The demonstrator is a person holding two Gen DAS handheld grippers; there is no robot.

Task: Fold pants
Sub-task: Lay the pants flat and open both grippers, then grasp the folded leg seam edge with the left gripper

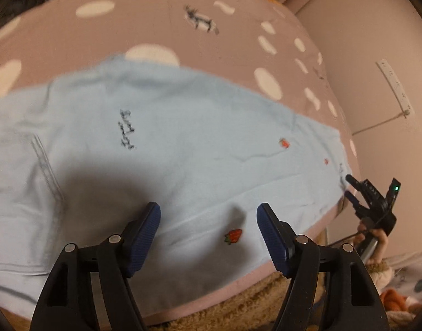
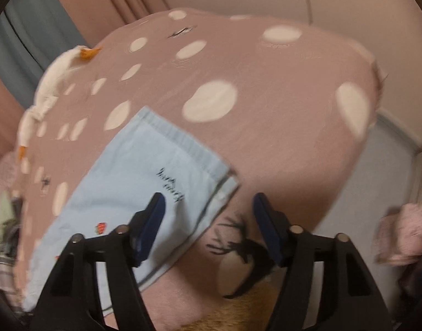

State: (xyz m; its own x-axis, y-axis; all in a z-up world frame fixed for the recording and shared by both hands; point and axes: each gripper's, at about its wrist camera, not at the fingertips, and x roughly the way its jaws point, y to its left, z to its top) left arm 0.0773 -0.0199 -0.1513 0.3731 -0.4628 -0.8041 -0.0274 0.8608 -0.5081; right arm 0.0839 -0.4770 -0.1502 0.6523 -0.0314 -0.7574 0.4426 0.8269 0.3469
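Observation:
Light blue pants with small red strawberry patches and black script lie flat on a pink bed cover with white spots. My left gripper is open and empty, just above the near edge of the pants. In the right wrist view the pants show their waistband end toward the bed's middle. My right gripper is open and empty, above the pants' near corner and the cover. The right gripper also shows in the left wrist view at the far end of the pants.
A white plush goose lies at the bed's far left edge. A brown fluffy rug lies below the bed edge. A wall with a white power strip is at the right. Pink fabric sits at the right on the floor.

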